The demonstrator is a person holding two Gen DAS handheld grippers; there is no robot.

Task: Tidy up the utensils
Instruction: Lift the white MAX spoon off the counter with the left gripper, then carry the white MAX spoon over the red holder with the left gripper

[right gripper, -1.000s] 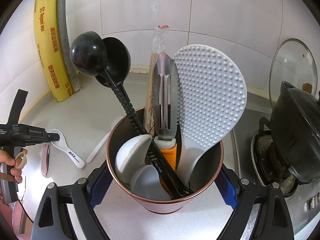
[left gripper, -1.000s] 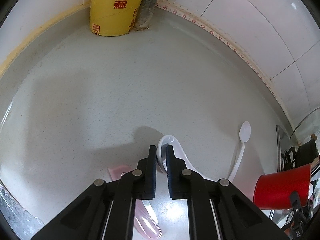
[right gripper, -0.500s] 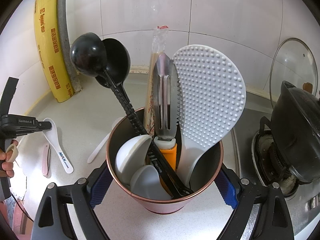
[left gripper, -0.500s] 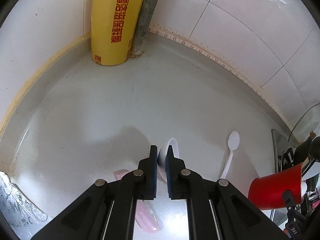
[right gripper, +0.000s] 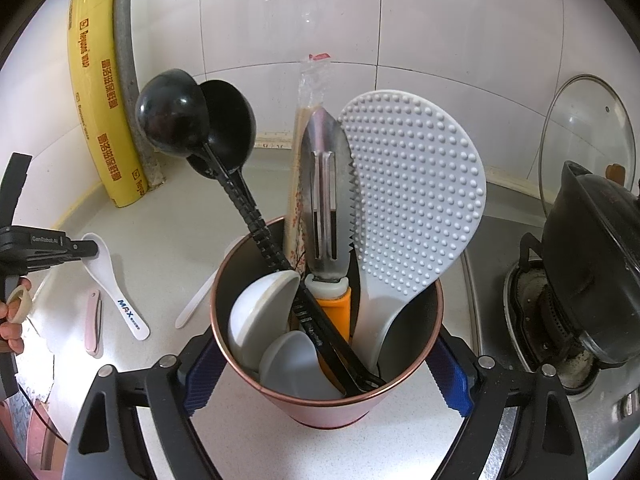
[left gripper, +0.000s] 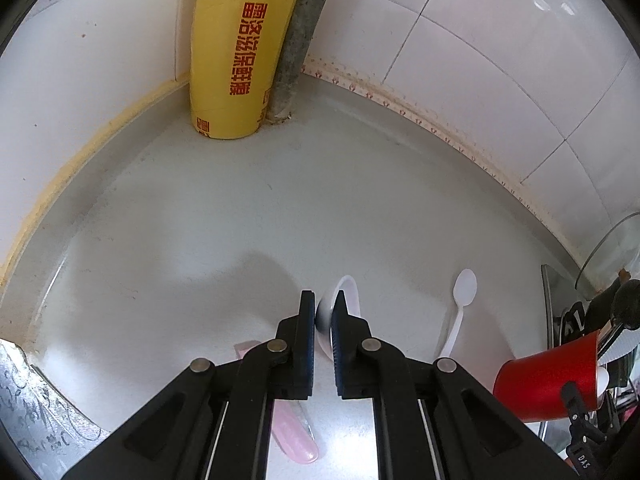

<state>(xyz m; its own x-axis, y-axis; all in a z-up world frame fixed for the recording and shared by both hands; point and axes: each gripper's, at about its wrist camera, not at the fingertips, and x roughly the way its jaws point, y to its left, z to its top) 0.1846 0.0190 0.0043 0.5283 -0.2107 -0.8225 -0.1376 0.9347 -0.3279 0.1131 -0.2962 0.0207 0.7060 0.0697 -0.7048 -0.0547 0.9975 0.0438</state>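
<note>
My left gripper is shut on the bowl of a white soup spoon. In the right wrist view the same gripper holds that spoon tilted, with its "MAX" handle slanting down to the counter. My right gripper has just been closing, and its blue pads now press both sides of the copper-rimmed red cup. The cup holds black ladles, a white rice paddle, a steel peeler and white spoons. A thin white plastic spoon and a pink utensil lie on the counter.
A yellow cling-wrap roll and a grey pipe stand in the tiled corner. To the right are a gas stove with a black pot and a glass lid leaning on the wall. A person's hand is at the left edge.
My left gripper has risen with the white spoon, lifting its bowl off the counter while the handle tip trails low. The cup and the right gripper look unmoved.
</note>
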